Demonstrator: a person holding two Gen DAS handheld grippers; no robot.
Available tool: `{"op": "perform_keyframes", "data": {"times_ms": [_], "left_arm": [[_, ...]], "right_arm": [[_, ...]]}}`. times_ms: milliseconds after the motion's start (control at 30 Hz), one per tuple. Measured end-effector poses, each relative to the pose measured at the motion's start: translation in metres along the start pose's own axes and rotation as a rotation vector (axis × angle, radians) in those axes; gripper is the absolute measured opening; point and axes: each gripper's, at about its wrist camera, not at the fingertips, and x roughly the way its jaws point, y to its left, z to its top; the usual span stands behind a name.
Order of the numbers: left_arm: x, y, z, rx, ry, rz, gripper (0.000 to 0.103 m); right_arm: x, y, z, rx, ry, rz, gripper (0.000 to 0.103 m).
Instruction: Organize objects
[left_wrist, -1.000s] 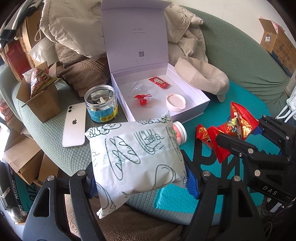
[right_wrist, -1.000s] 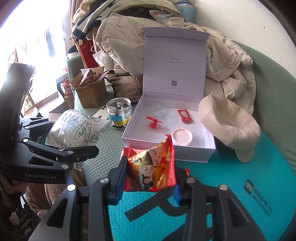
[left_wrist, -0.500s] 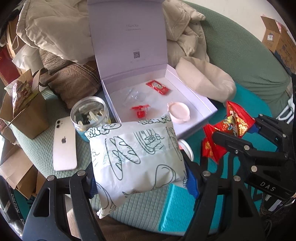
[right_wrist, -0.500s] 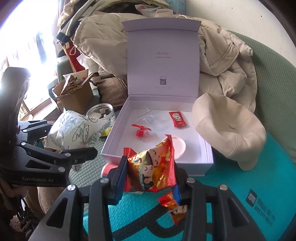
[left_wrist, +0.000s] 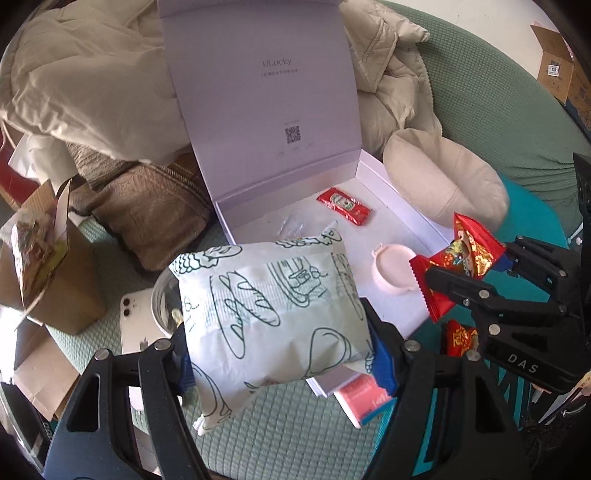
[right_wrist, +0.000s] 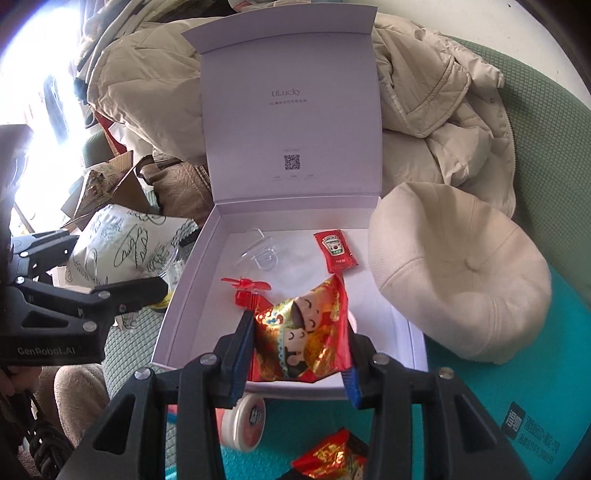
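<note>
My left gripper (left_wrist: 277, 354) is shut on a white paper bag with green bread drawings (left_wrist: 269, 306), held above the front left corner of the open lilac box (left_wrist: 402, 214). My right gripper (right_wrist: 299, 358) is shut on a red and gold snack packet (right_wrist: 303, 336), held over the box's front edge (right_wrist: 184, 295). In the box lie a ketchup sachet (right_wrist: 334, 251), a red toy fan (right_wrist: 247, 290), clear plastic pieces (right_wrist: 258, 254) and a pink lid (left_wrist: 393, 269). The bag (right_wrist: 122, 243) and the packet (left_wrist: 461, 262) each show in the other view.
A beige cap (right_wrist: 458, 273) lies right of the box, jackets (right_wrist: 443, 110) behind it. A second red packet (right_wrist: 332, 458) and a pink tub (right_wrist: 247, 421) lie on the teal mat. A glass jar (left_wrist: 164, 306), a white phone (left_wrist: 136, 332) and a brown carton (left_wrist: 48, 280) sit left.
Both grippers have moved forward toward the box, each keeping its hold. The bag now covers the jar and the box's front corner; the packet now hangs over the box's front edge.
</note>
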Motion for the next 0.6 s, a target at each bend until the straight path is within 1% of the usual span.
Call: {"op": "perform_keyframes", "data": {"times_ms": [167,233,300,600], "left_arm": [[0.014,0.005,0.02,0.023,-0.002,-0.005,0.071],[0.02,0.005,0.027,0.038,-0.009,0.01,0.071],[0.025,0.006,0.033,0.048,-0.015,0.023,0.071],[0.041,0.013,0.058,0.064,-0.029,0.035,0.071]], "right_arm": [[0.013,-0.005,0.013,-0.008,-0.002,-0.016,0.042],[0.018,-0.005,0.018,-0.018,-0.004,-0.029,0.042],[0.021,-0.006,0.024,-0.02,-0.011,-0.022,0.042],[0.033,-0.014,0.044,-0.057,-0.03,-0.016,0.042]]}}
